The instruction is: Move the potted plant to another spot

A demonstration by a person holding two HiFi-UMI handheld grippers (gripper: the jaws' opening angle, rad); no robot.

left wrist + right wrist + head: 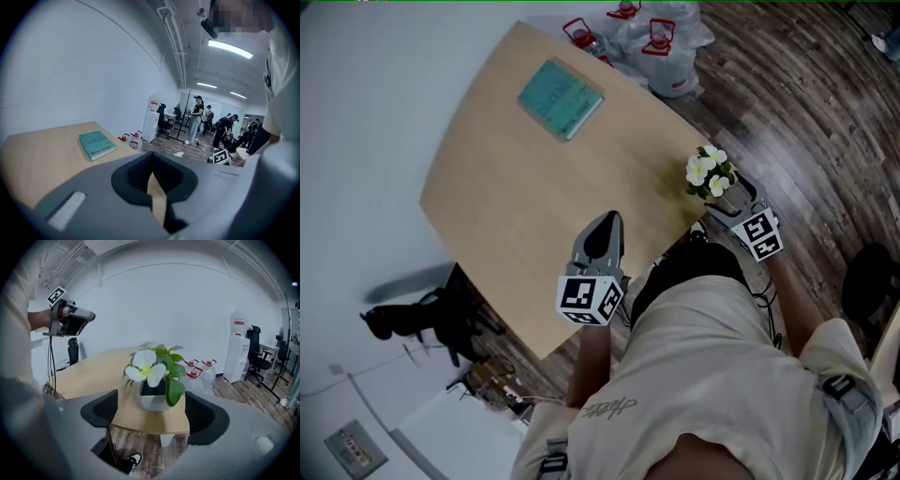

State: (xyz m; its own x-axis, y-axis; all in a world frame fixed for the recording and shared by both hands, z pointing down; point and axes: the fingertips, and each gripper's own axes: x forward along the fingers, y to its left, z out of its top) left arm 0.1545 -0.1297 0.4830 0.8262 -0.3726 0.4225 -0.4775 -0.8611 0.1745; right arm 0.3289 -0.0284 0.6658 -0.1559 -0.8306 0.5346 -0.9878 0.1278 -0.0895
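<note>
The potted plant (711,175), white flowers and green leaves in a small grey pot (154,400), stands on the near right corner of the wooden table (516,197). My right gripper (733,199) is level with it and open (152,417). The pot sits in the gap between the two dark pads (101,411), apart from both. My left gripper (605,225) is held over the table's near edge, shut with nothing in it (152,177). It also shows raised at the upper left of the right gripper view (70,319).
A teal book (561,97) lies on the far part of the table. Water bottles (661,42) stand on the wood floor beyond the table, with a water dispenser (237,352) and office chair (257,350) nearby. Several people (194,119) stand further off.
</note>
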